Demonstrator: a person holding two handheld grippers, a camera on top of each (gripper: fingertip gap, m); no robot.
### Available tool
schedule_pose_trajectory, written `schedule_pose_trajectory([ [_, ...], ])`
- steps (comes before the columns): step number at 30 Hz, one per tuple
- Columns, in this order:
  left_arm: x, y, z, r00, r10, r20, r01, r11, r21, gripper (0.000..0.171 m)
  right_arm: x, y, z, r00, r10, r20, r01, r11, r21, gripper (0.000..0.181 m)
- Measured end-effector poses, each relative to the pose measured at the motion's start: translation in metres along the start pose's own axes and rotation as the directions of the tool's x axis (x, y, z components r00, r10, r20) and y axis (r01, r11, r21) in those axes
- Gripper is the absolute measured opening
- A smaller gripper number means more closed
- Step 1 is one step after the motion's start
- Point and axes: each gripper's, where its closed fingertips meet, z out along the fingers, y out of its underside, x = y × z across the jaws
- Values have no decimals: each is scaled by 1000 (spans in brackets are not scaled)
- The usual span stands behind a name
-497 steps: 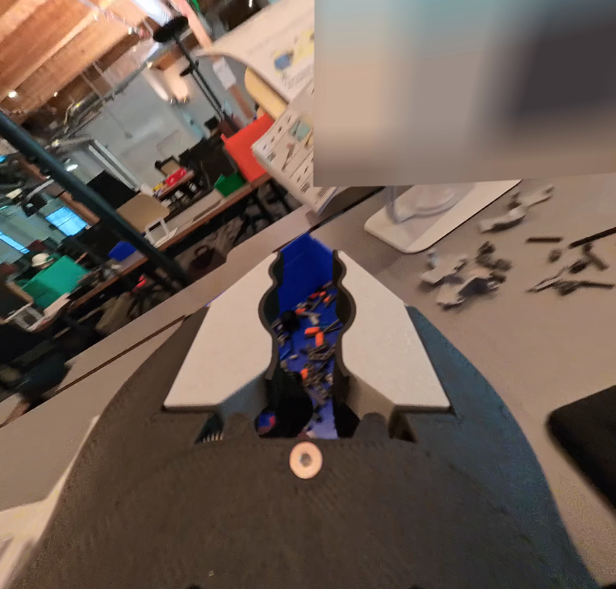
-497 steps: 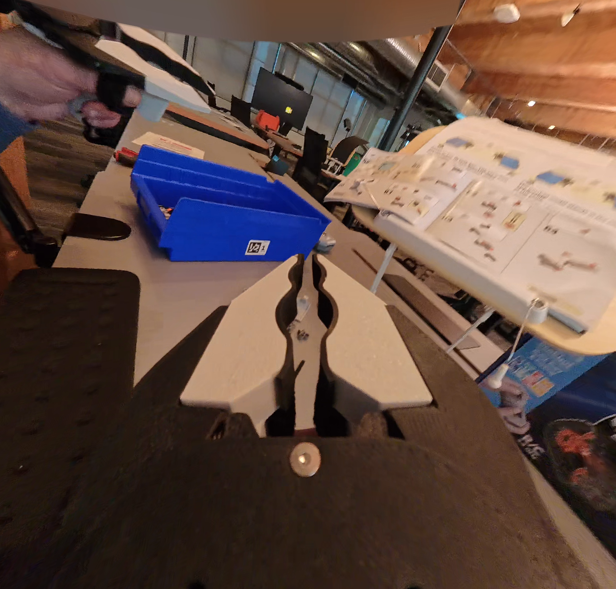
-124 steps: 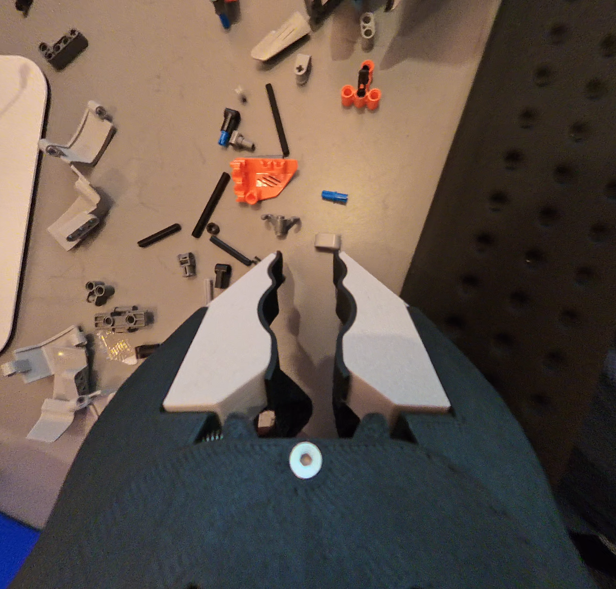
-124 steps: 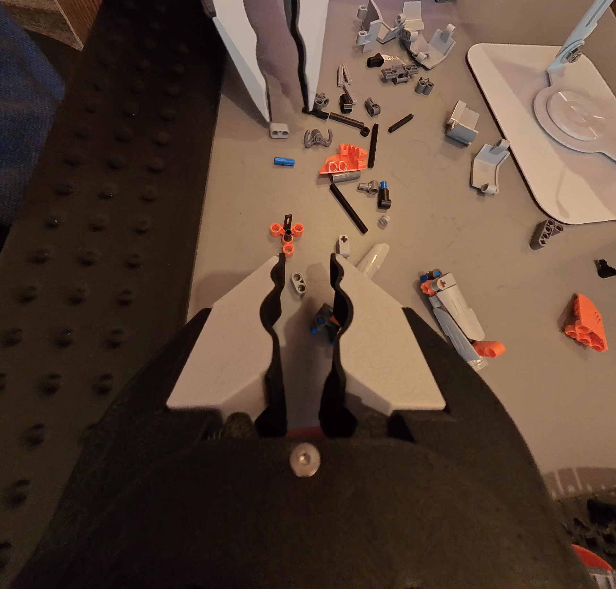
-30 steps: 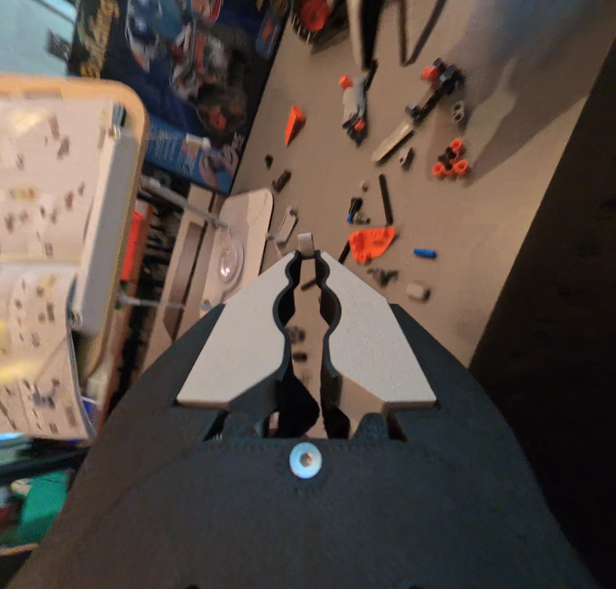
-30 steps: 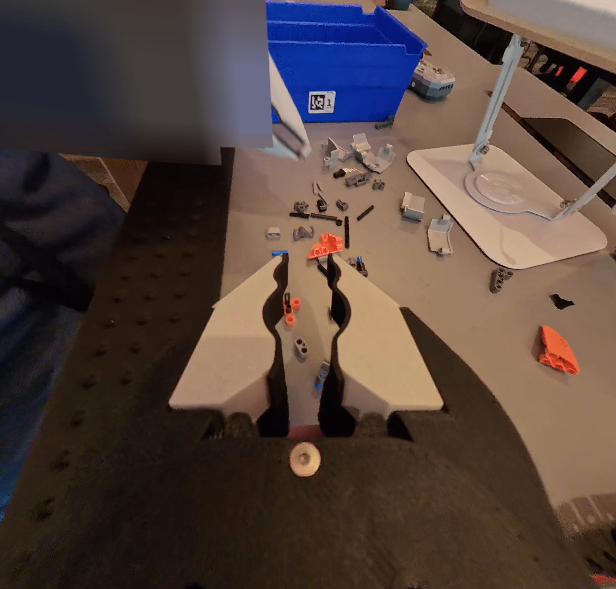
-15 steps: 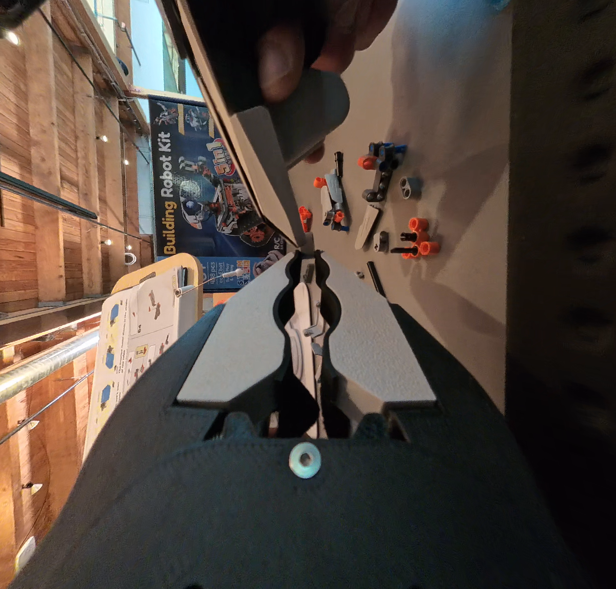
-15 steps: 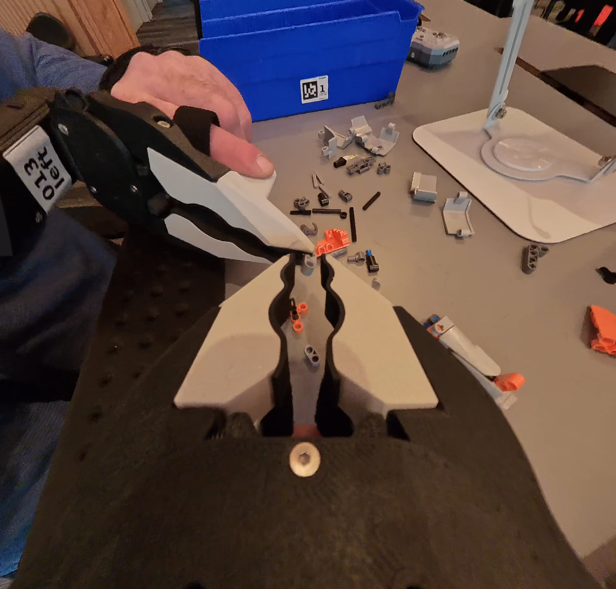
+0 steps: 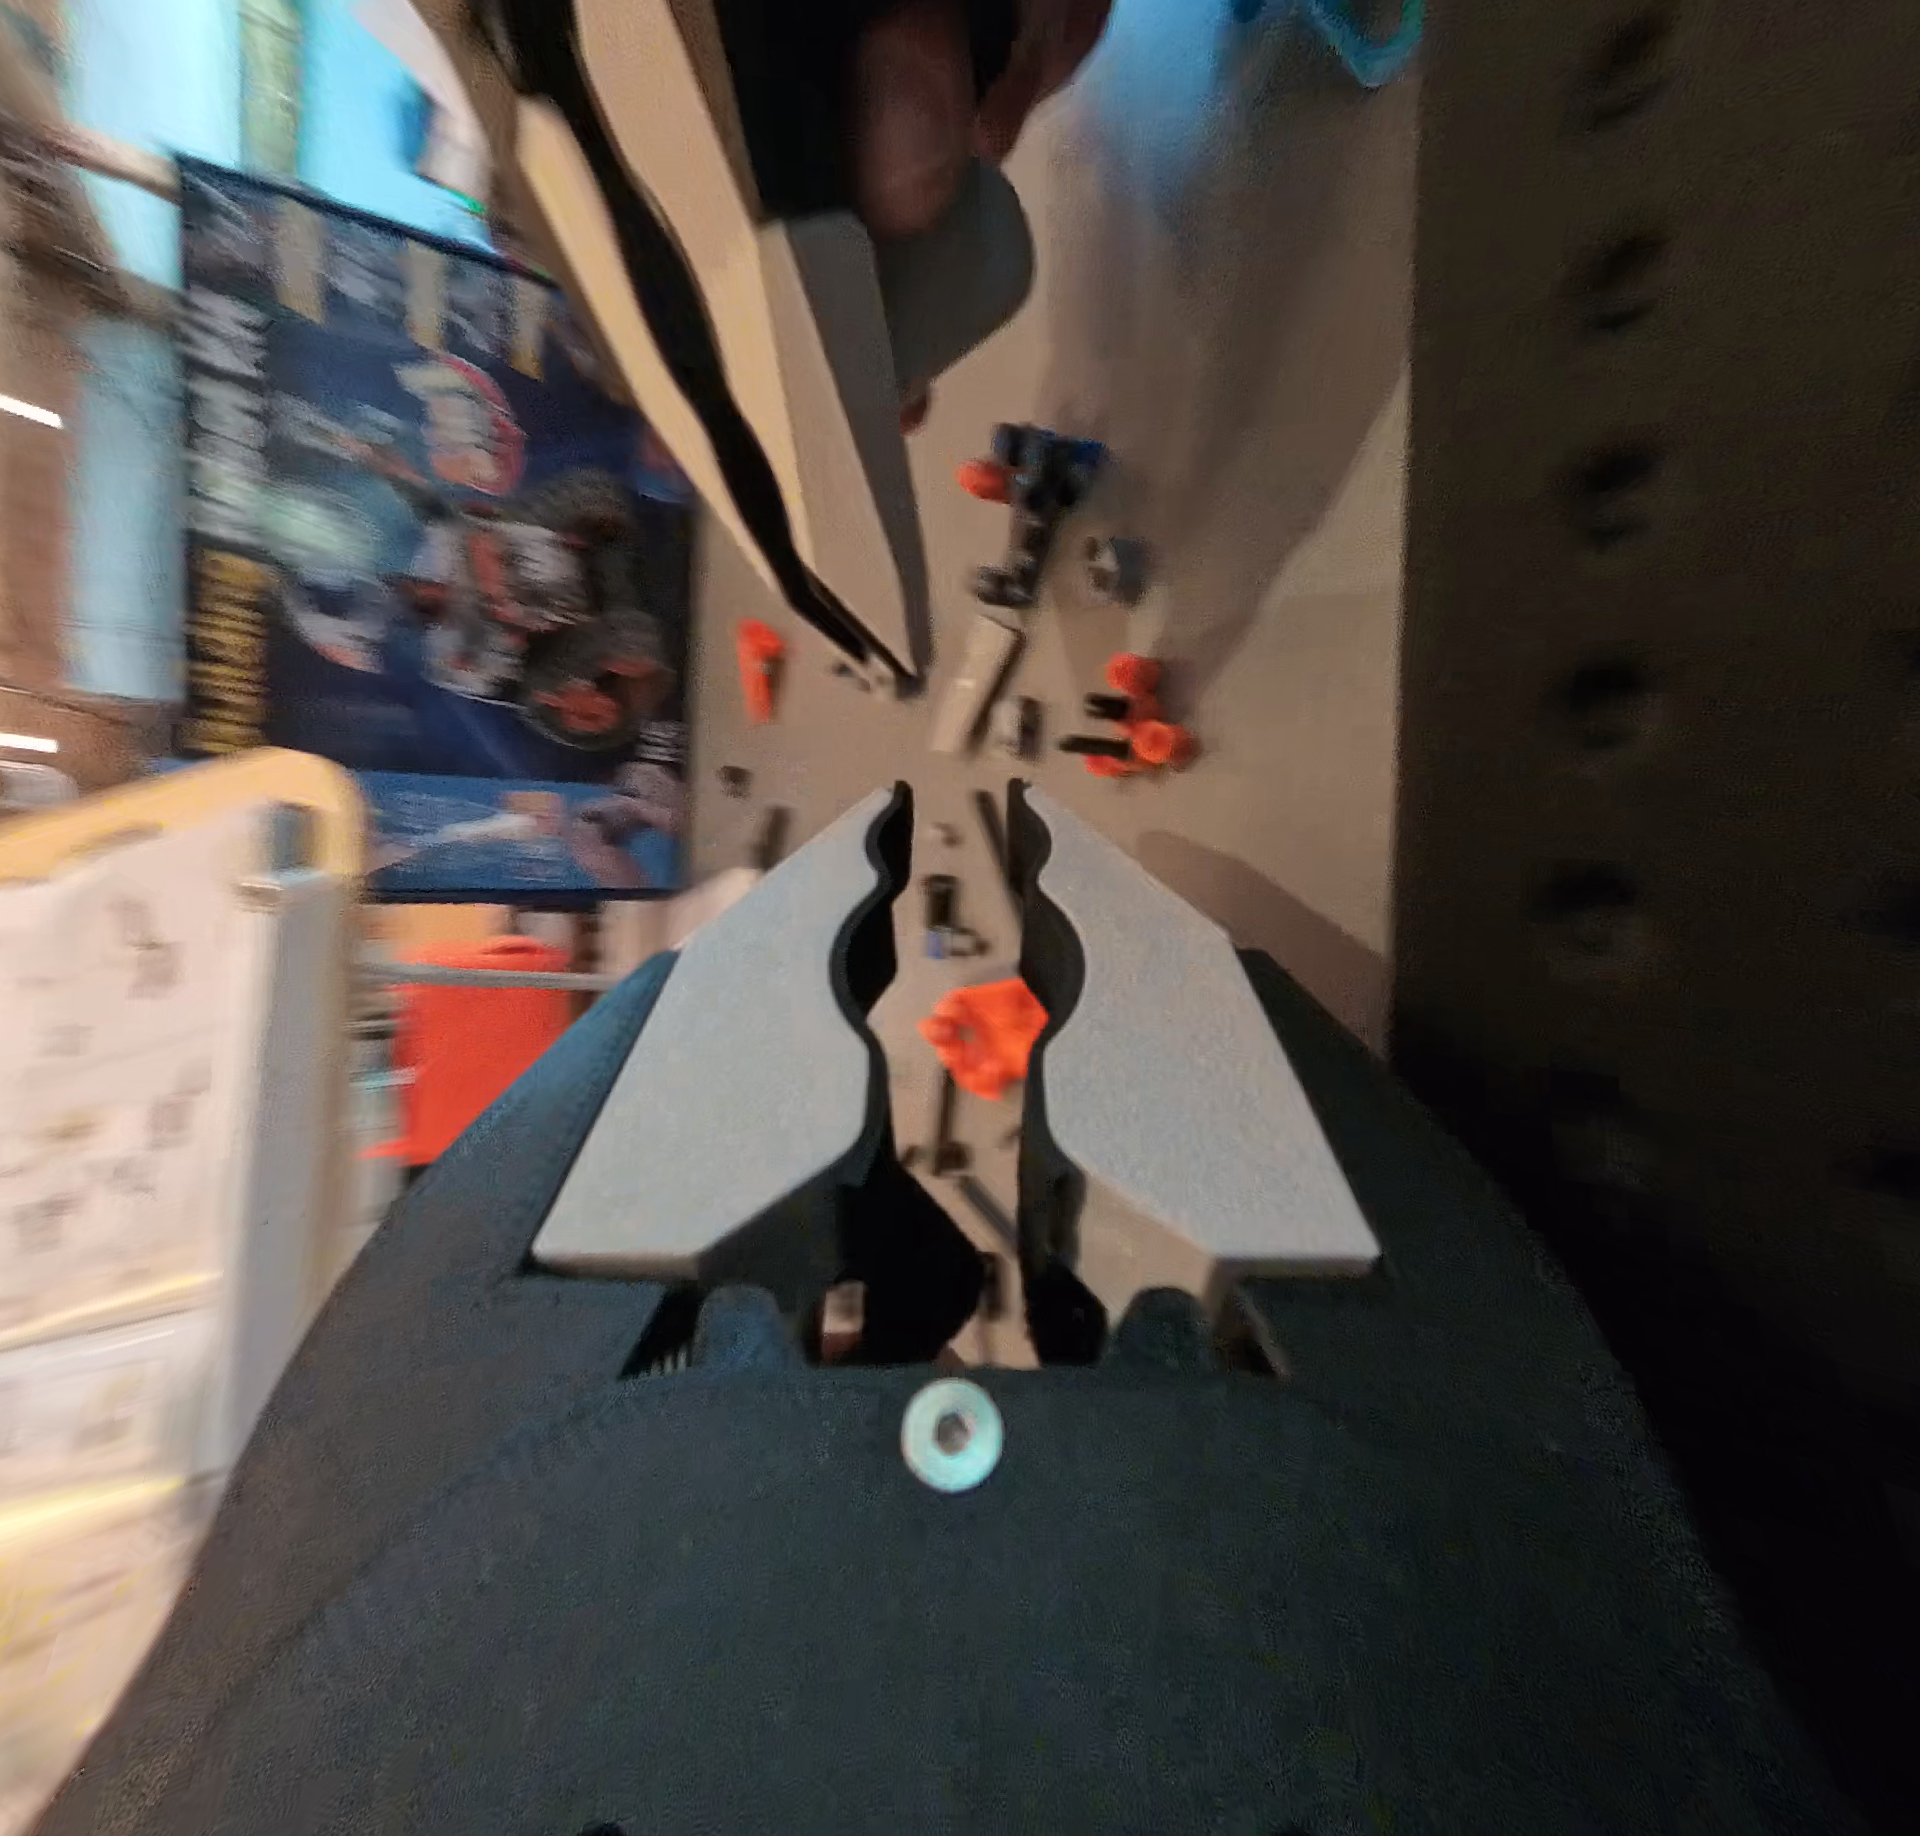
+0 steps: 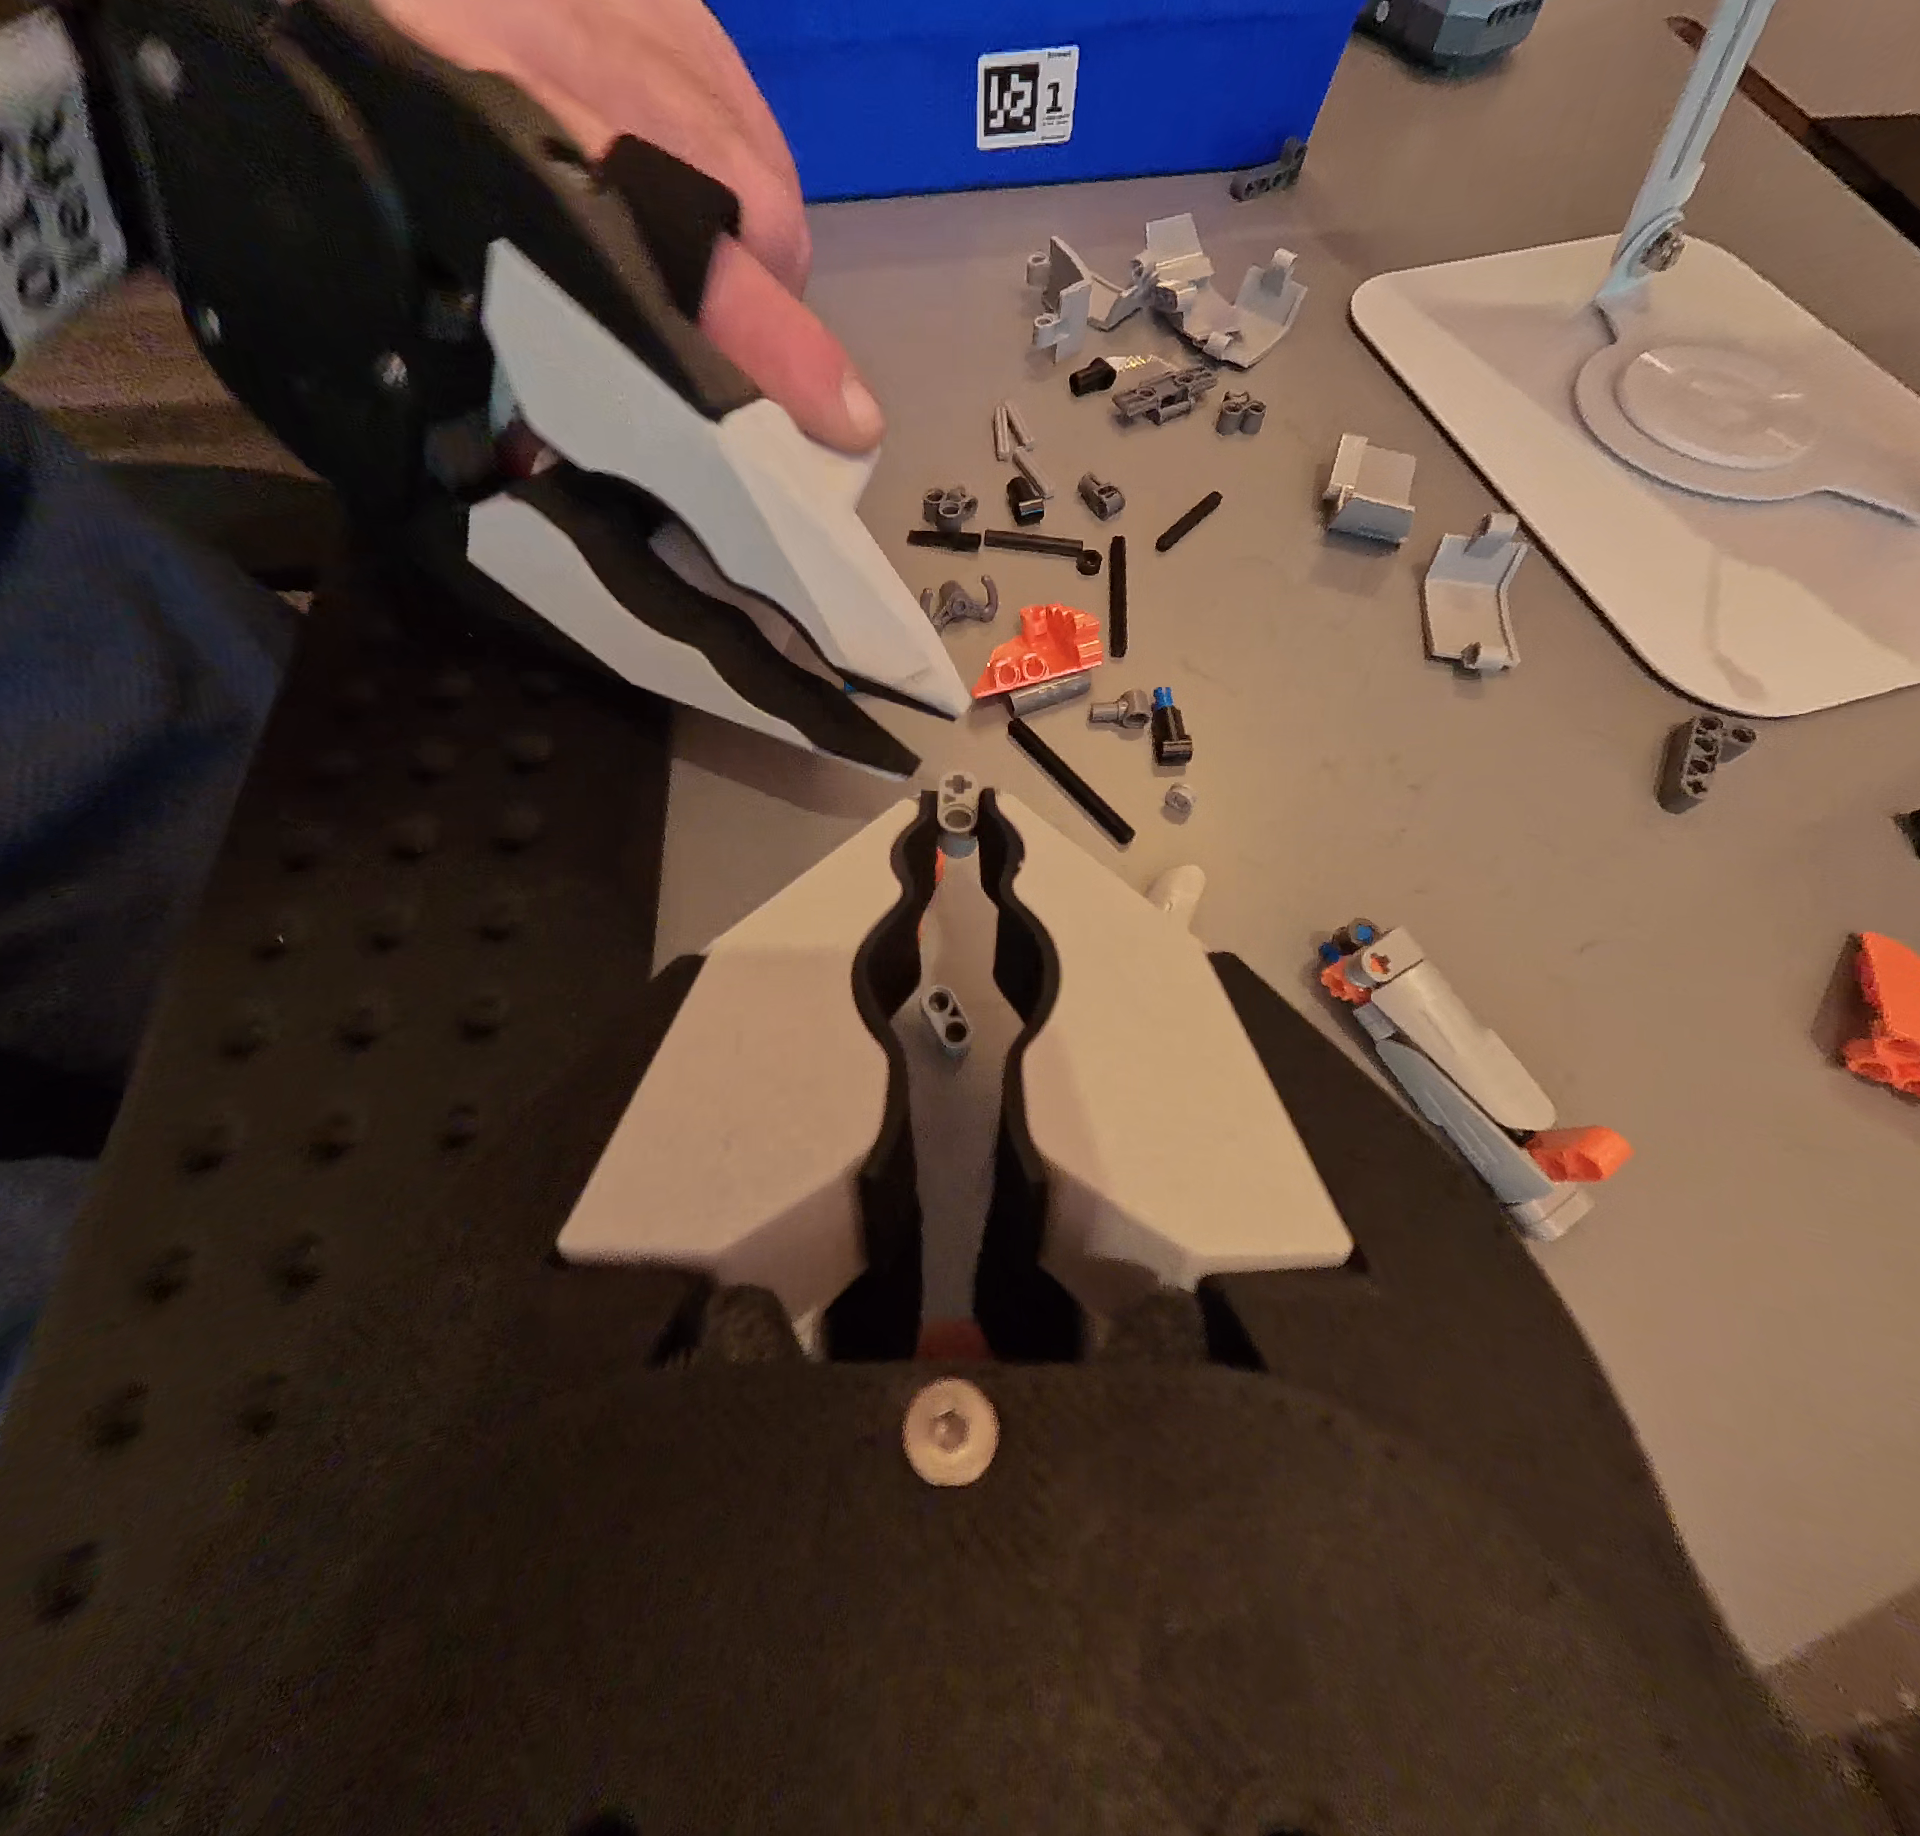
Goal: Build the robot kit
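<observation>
Surface: grey counter (image 10: pixel 1351 851) strewn with small plastic building pieces; a black perforated mat (image 10: pixel 364 955) covers its near-left part.
Right tongs (image 10: pixel 958 799): clenched on a small light-grey plastic connector with a cross-shaped hole (image 10: pixel 957 797), pinched at the very tips and raised above the counter.
Left tongs (image 9: pixel 958 794): released, with a clear gap between the tips and nothing between them. In the right wrist view the same tongs (image 10: pixel 930 732) are held in a person's hand (image 10: pixel 623 124), their tips just beside the grey connector but apart from it.
Near the connector: flat orange angled panel piece (image 10: pixel 1039 648), just beyond the left tongs' tips; long black axle rod (image 10: pixel 1070 780), lying to the right; grey two-hole connector (image 10: pixel 945 1019), on the counter seen between the right tongs' fingers.
Right side: grey-and-orange partly built assembly (image 10: pixel 1455 1069); orange curved piece (image 10: pixel 1886 1023) at the frame edge.
Far side: blue plastic bin bearing a square black-and-white marker (image 10: pixel 1039 20); a cluster of light-grey curved shell pieces (image 10: pixel 1164 295) before it; white flat stand base with a slim upright arm (image 10: pixel 1662 436).
View quality: left wrist view is motion-blurred, so the small pieces there are probably the same scatter.
</observation>
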Motion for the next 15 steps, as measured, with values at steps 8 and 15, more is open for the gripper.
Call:
schedule_pose_trajectory([
  [8,24,0,0,879,-346,-327,374,927,25,19,-11,10,15,986,-161,50,164,985,-47,5],
  [15,33,-3,6,816,-410,-407,448,894,-2,20,-16,14,19,978,-188,86,193,980,-49,5],
])
